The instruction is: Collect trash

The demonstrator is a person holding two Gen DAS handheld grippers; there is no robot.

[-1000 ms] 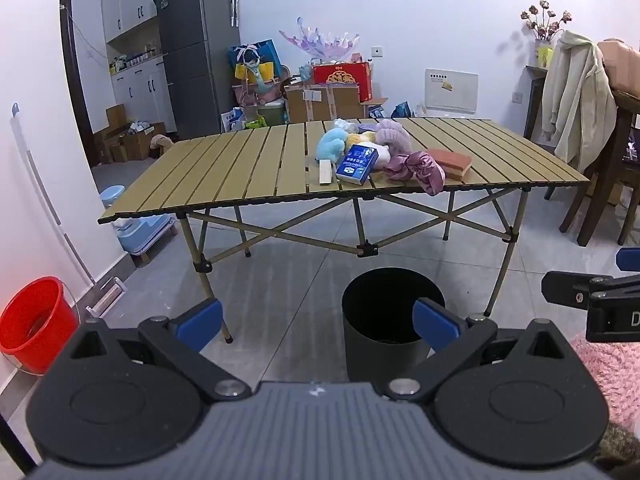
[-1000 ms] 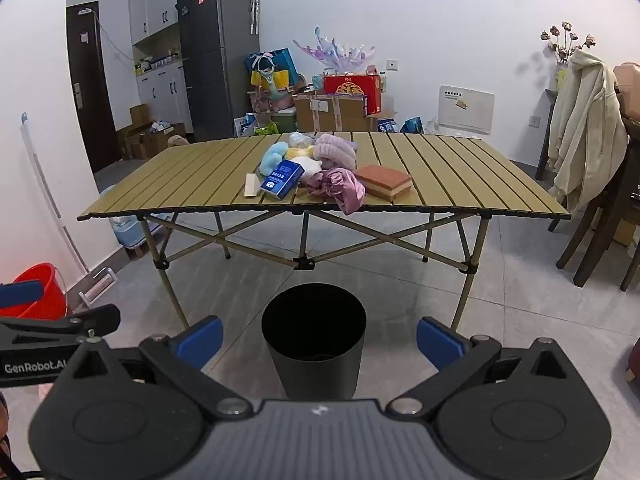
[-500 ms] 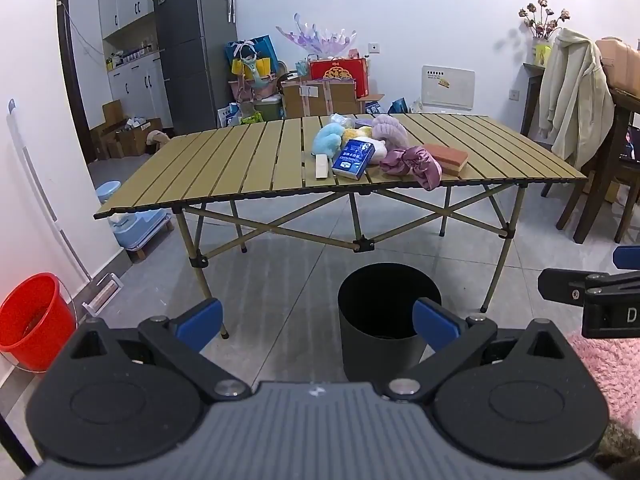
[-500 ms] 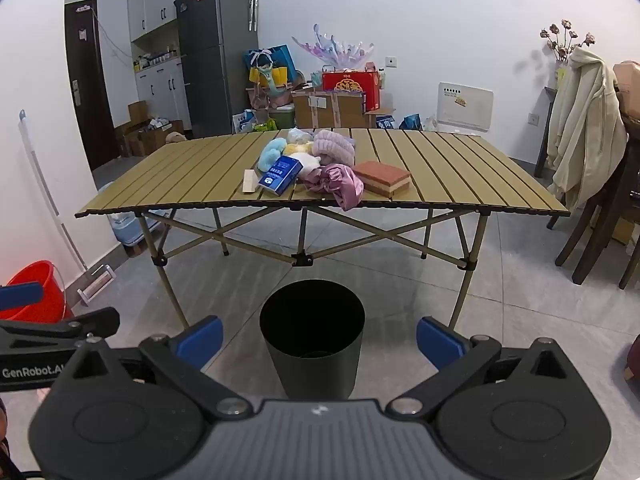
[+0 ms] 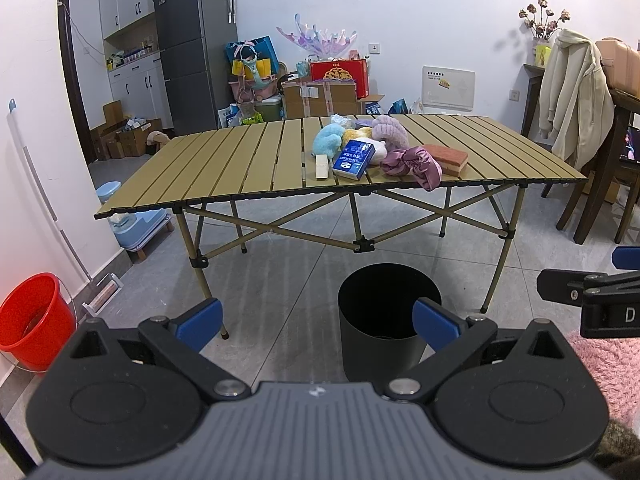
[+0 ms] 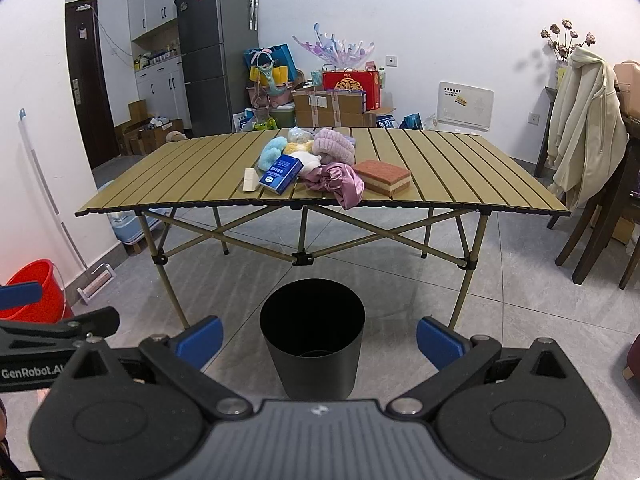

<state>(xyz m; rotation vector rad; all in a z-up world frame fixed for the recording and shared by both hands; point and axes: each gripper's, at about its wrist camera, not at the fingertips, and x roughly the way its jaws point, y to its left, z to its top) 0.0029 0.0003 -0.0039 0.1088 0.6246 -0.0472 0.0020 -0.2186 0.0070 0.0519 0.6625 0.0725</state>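
**A:** Okay, quick status. Your left gripper (image 5: 316, 320) and right gripper (image 6: 318, 336) both have their jaws spread wide, nothing in either, and both are well short of the folding table (image 6: 460, 168).

**B:** Trash location?

**A:** All bunched mid-table near the front edge: blue box (image 6: 281, 173), small beige piece (image 6: 250, 179) just left of it, sponge block (image 6: 382, 176) to the right, pink satin cloth (image 6: 338, 182) between them, fluffy items (image 6: 312, 146) piled behind. Black bin (image 6: 313, 336) stands on the floor in front of the table, below that pile.

**B:** Risks?

**A:** First, the pink satin cloth droops over the table lip. If you brush it on approach, you likely drag it off and it lands beside the bin, not in it.

**B:** And the box?

**A:** It leans on the fluffy items and touches the cloth. Grab it carelessly and you probably shove its neighbours around. The beige piece is thin and lies flat, so your fingers may slip off it.

**B:** Bin itself?

**A:** Light-looking and close to your feet line. If you come in low, you could knock it over. Also your two grippers sit side by side, so aiming both at one cluster risks them clashing.
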